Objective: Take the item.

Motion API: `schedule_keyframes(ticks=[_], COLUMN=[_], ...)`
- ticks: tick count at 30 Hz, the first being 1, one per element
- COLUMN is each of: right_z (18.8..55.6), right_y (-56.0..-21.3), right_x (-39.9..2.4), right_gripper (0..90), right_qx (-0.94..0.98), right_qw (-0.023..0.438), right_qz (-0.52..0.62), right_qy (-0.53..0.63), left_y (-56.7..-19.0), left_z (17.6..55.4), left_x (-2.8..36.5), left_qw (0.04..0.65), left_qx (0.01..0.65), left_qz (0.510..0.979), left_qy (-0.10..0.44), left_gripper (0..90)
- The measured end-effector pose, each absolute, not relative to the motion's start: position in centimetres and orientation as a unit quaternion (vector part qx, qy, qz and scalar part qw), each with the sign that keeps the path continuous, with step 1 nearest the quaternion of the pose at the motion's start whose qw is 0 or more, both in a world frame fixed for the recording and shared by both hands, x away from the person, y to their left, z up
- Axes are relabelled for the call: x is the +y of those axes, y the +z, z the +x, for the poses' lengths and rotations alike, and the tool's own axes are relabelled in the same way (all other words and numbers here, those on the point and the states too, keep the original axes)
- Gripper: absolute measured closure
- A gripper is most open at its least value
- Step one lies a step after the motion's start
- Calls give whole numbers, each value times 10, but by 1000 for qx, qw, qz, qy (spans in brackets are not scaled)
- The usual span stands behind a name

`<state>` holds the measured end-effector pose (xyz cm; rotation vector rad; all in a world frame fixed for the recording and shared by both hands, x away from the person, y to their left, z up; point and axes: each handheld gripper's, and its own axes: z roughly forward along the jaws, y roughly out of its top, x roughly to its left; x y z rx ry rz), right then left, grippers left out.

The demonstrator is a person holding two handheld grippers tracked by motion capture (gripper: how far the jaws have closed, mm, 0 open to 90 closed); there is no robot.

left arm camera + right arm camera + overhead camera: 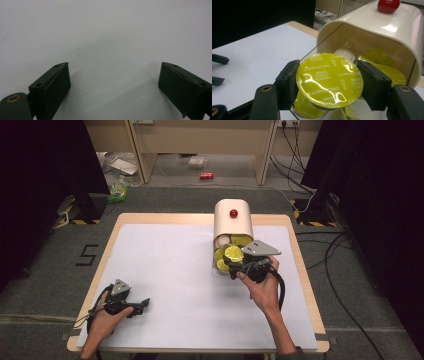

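The right claw (329,82) holds a yellow-green coffee capsule (329,77) by its rim; its two jaws press on the left and the right edge of the foil lid, which reads "Cappuccino". The capsule is just in front of the mouth of the cream container (372,27), which lies on its side on the tabletop (170,265) with a red knob (388,5) on its upper side; more capsules of the same colour lie inside and at the opening, and one white capsule (344,53) is deeper in. From the high view the right claw (239,265) is at the open end of the container (233,220), near the far right part of the tabletop.

The left claw (113,82) is wide open and has nothing between its jaws; it rests low over the bare white surface, well apart from the container, near the front left corner (136,307).

I judge that the step in hand is to carry this one capsule at the mouth of the container. To do it well, the grip should stay firm on the rim and not on the soft foil; the capsule should travel level and slowly, so that it does not push the loose capsules beside it or catch on the clear edge of the opening; the container can roll, so no push against its wall.
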<state>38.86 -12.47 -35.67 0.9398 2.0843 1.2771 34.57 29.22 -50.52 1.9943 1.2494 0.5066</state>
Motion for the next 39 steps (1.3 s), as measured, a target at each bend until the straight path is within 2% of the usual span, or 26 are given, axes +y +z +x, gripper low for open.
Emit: schedule_keyframes(ticks=[39], right_z=[364], right_y=[-346], right_x=[-185], right_gripper=[383], right_qx=[748], right_qw=[286], right_qz=[378], right_qy=[465], left_y=[-505], left_z=[346], left_x=[292], left_qw=[360], left_qx=[485], left_qz=[773], left_qy=[196], left_gripper=[100])
